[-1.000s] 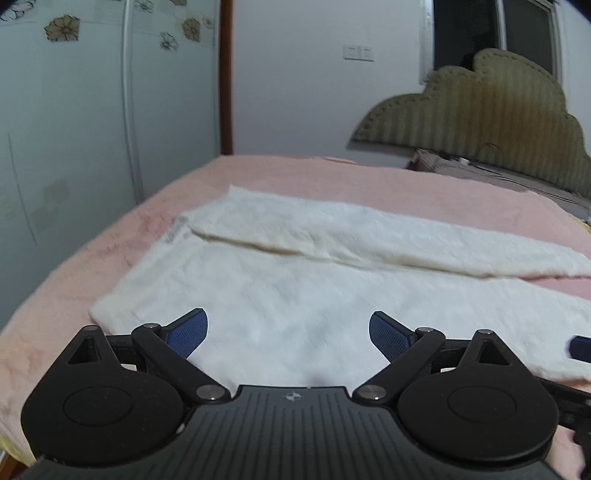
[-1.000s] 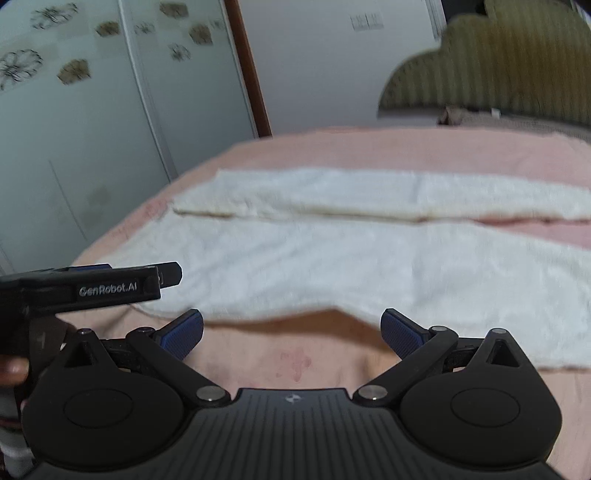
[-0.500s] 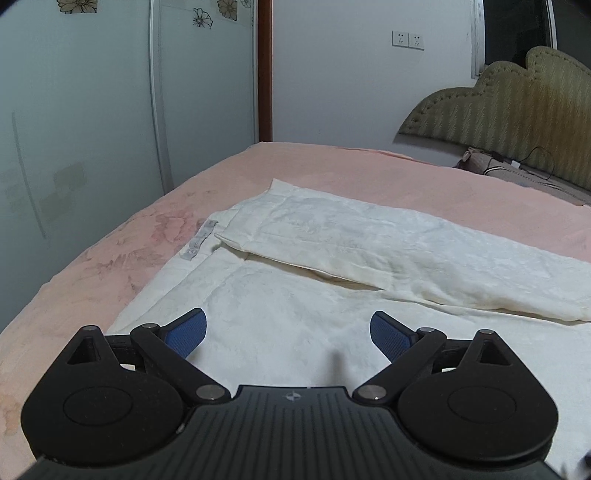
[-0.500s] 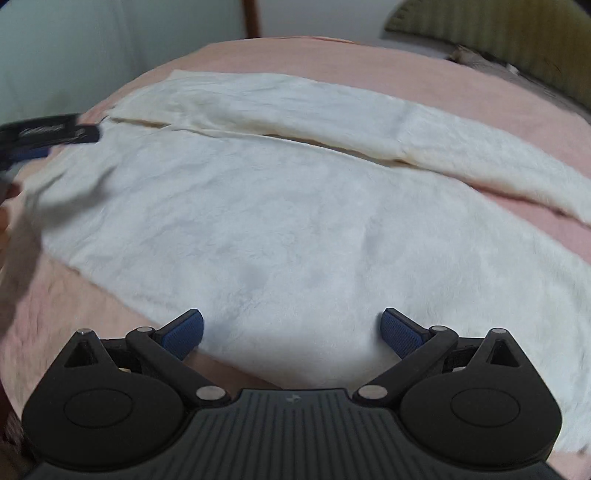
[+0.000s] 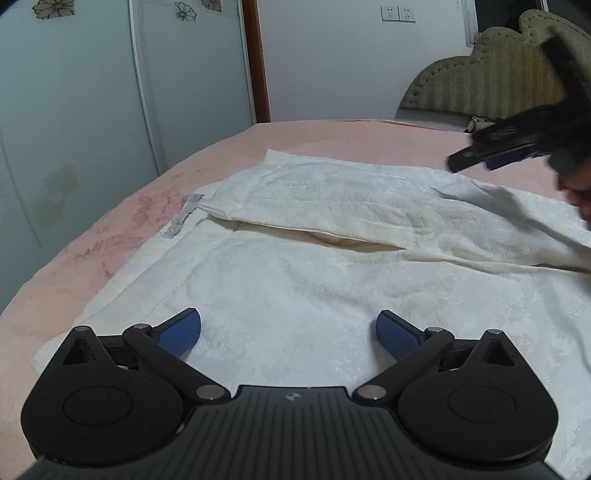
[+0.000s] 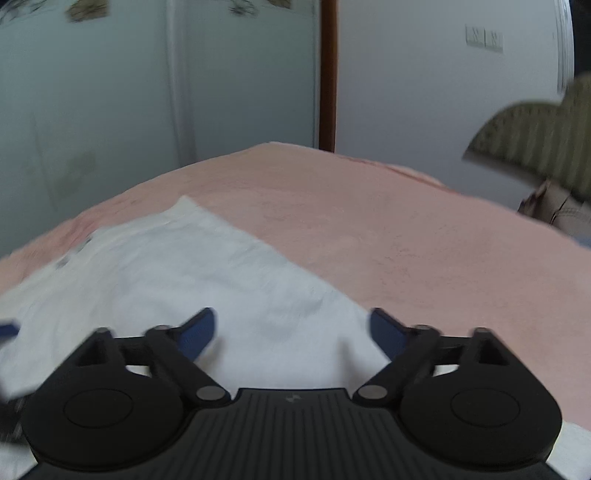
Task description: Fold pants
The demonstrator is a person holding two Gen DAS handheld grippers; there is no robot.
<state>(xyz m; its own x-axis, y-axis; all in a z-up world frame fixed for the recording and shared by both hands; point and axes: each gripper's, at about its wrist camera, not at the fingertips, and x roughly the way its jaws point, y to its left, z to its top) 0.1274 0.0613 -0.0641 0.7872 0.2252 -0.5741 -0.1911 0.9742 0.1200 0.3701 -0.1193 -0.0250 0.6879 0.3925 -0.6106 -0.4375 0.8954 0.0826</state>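
Note:
White fleecy pants (image 5: 332, 236) lie flat on the pink bed (image 5: 332, 136), waistband to the left with a grey label (image 5: 181, 218), the two legs running off to the right. My left gripper (image 5: 288, 332) is open and empty, low over the near leg by the waist. My right gripper (image 6: 291, 328) is open and empty above the far leg's upper part (image 6: 192, 273); its view is blurred. It also shows in the left wrist view (image 5: 517, 151), hovering over the far leg at the right.
Pale sliding wardrobe doors (image 5: 92, 110) stand close along the bed's left side. A padded olive headboard (image 5: 491, 85) is at the back right. A white wall with sockets (image 5: 399, 14) is behind the bed.
My right gripper has swung from over the near leg across to the far leg and turned toward the wall. My left gripper has come lower and closer to the waist.

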